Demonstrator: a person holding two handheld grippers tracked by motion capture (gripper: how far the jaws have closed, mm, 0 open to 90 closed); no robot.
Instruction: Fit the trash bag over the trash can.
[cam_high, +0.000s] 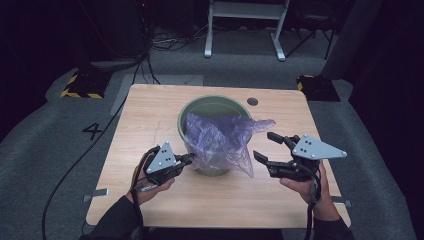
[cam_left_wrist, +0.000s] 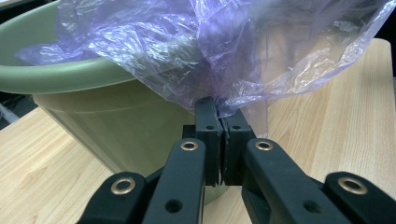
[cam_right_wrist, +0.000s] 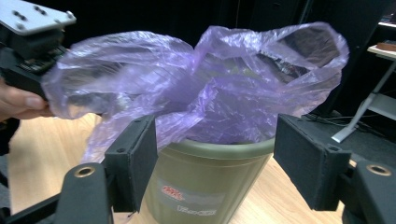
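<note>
The green bucket (cam_high: 212, 131) stands upright on the wooden table (cam_high: 150, 115), near the table's middle, and serves as the reference landmark. A purple plastic bag (cam_high: 222, 140) sits in the bucket's mouth; its crumpled film rises above the rim and spills over the bucket's near side, toward the person.

The left gripper (cam_high: 187, 159) is positioned at the bucket's near-left side, just beside the wall. Its jaws are pressed together on a fold of the bag — the left gripper view shows the film pinched between the two pads, with the bucket's wall directly behind.

The right gripper (cam_high: 269, 147) is held at the bucket's near-right side, apart from the wall. Its jaws stand wide apart and grip nothing (the right gripper view shows the bag and bucket framed between the two pads (cam_right_wrist: 133, 161), with no contact). A printed label (cam_right_wrist: 189, 198) faces this gripper on the bucket's wall.
</note>
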